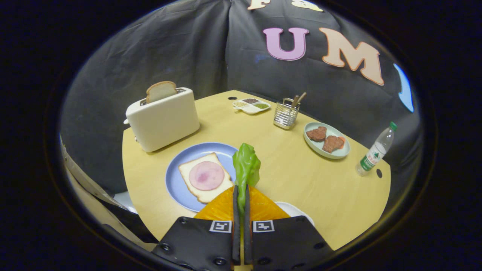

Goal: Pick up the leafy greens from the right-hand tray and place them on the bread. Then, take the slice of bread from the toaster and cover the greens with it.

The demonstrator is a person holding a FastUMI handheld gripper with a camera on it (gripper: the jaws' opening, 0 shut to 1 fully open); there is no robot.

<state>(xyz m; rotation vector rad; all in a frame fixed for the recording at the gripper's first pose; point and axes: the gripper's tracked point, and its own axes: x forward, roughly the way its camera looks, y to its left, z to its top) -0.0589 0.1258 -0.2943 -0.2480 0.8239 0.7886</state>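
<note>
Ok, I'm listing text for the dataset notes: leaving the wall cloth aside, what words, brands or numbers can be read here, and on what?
Water bottle: label print is too small and blurred to read.
Gripper: two square coded markers behind the fingers, patterns with no words; the fingers are shut on the leafy greens.
Toaster, blue plate, wire holder: no text visible.
So nothing is readable.

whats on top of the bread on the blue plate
One round pink ham slice lies on the bread. The greens are not there yet; the gripper holds them. The bread under the ham is hidden.
</note>
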